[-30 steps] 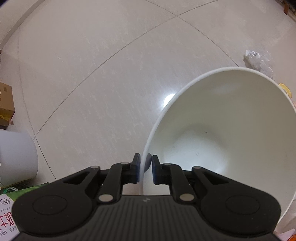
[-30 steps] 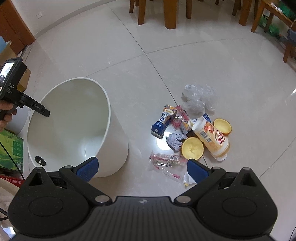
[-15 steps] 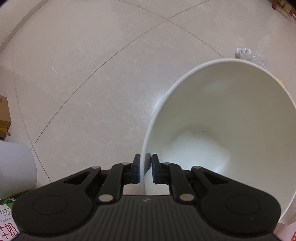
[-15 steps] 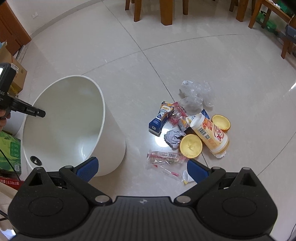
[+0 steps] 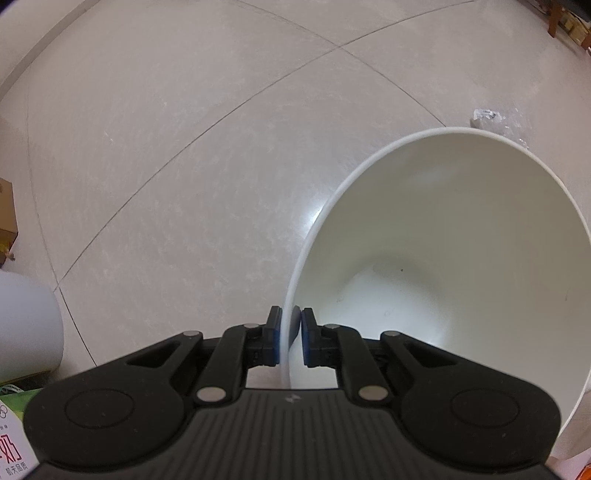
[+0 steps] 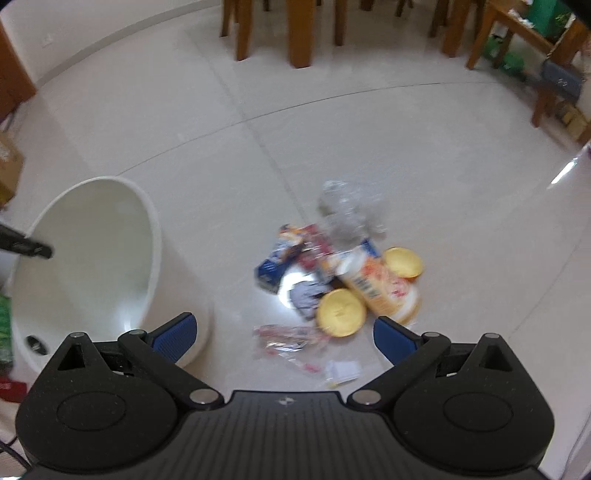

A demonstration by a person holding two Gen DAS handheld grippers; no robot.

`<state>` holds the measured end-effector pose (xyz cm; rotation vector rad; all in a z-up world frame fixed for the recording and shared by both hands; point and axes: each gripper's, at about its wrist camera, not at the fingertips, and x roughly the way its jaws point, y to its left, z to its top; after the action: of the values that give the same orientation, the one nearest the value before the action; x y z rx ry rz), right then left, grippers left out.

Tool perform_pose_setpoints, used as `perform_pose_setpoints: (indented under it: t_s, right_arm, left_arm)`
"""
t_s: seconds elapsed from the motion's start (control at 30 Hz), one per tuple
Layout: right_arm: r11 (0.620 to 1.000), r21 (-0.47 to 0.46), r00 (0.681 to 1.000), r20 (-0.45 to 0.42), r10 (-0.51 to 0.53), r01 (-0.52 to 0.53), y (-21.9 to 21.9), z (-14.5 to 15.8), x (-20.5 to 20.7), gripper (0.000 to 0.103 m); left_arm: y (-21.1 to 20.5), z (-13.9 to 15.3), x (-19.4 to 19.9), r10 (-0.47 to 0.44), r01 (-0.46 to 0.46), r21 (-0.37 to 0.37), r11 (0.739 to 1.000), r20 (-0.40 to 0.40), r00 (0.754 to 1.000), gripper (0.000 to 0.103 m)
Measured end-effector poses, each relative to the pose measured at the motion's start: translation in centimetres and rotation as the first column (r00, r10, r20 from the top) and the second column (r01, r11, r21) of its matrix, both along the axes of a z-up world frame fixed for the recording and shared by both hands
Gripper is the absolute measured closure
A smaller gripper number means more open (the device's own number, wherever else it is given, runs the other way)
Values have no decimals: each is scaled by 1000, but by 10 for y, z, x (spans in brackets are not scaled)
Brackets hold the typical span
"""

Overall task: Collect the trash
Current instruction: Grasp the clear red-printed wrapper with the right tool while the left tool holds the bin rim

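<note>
My left gripper (image 5: 290, 341) is shut on the near rim of the white bin (image 5: 461, 258), one finger outside the wall and one inside; the bin leans and nothing shows inside it. In the right wrist view the same bin (image 6: 92, 258) stands at the left. My right gripper (image 6: 284, 336) hangs open above the floor with nothing between its fingers. Beyond it lies a trash pile: a yellow lid (image 6: 341, 312), a second yellow lid (image 6: 403, 262), an orange-labelled cup (image 6: 380, 286), a blue carton (image 6: 279, 264), crumpled clear plastic (image 6: 351, 208) and a clear wrapper (image 6: 288, 338).
Wooden chair and table legs (image 6: 299, 33) stand at the far side of the tiled floor. A cardboard box (image 5: 5, 221) and a white cylinder (image 5: 26, 328) sit at the left in the left wrist view. Green and red packaging (image 6: 5, 332) lies behind the bin.
The bin has shifted left and tilted in the right wrist view, still held by my left gripper. My right gripper has moved forward toward the trash pile; that view is now blurred.
</note>
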<state>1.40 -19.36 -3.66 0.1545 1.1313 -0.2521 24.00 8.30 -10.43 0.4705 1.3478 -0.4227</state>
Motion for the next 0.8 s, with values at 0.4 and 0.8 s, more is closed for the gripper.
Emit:
perform_pose_setpoints:
  t_s: [0.4,0.8]
  right_arm:
    - [951,-22,949,-72,307,-309,-19,-128,21,2]
    - [570,-110,576,-281,768,-814,38,-243,30,5]
  left_arm:
    - [-1,3,3,-2,2,2,1000,-11,1000,95]
    - [0,0,6,10,-10,-1,1000,-18,1000,95]
